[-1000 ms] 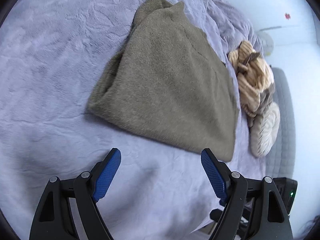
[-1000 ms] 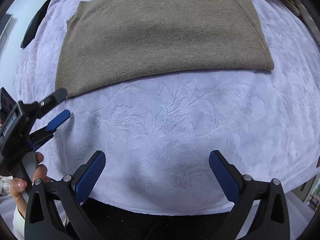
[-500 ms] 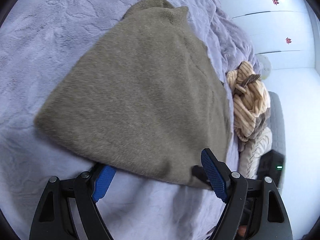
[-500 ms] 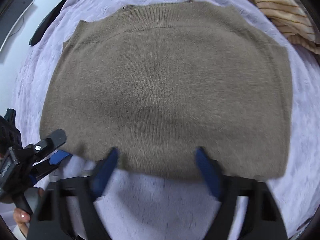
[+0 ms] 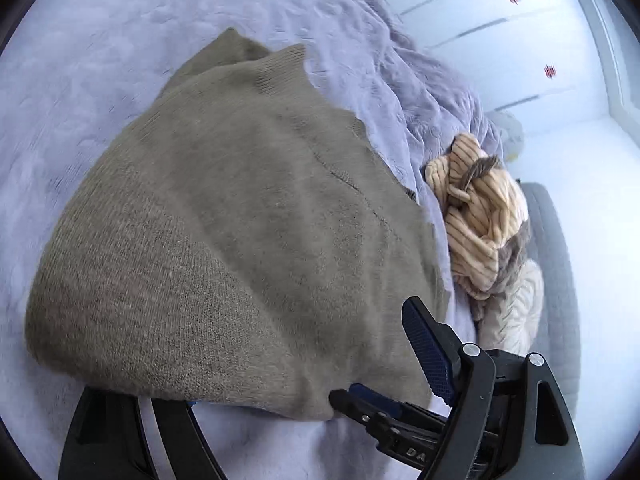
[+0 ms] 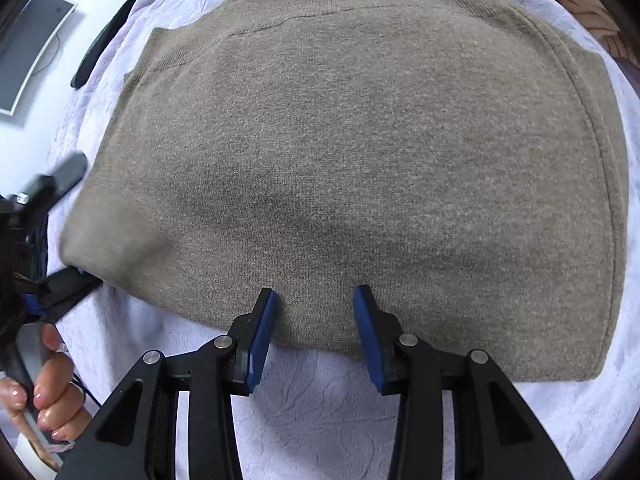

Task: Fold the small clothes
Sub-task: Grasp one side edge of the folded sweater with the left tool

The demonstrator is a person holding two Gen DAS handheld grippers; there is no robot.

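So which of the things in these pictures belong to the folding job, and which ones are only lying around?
Part of the job:
- brown knit sweater
- left gripper, open at its corner
- right gripper, jaws just closing, sweater hem between them
- lavender blanket under it

Lying about:
- striped beige plush garment, perhaps next
- dark flat object at the blanket's edge
- grey screen

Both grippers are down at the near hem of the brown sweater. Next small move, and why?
Probably close the right gripper fully on the hem. Its jaws have just been closing and straddle the near edge of the brown sweater, but a strip of knit shows between the pads, unpinched. The left gripper sits at the left corner with fabric over one finger. Lifting should wait until both grip.
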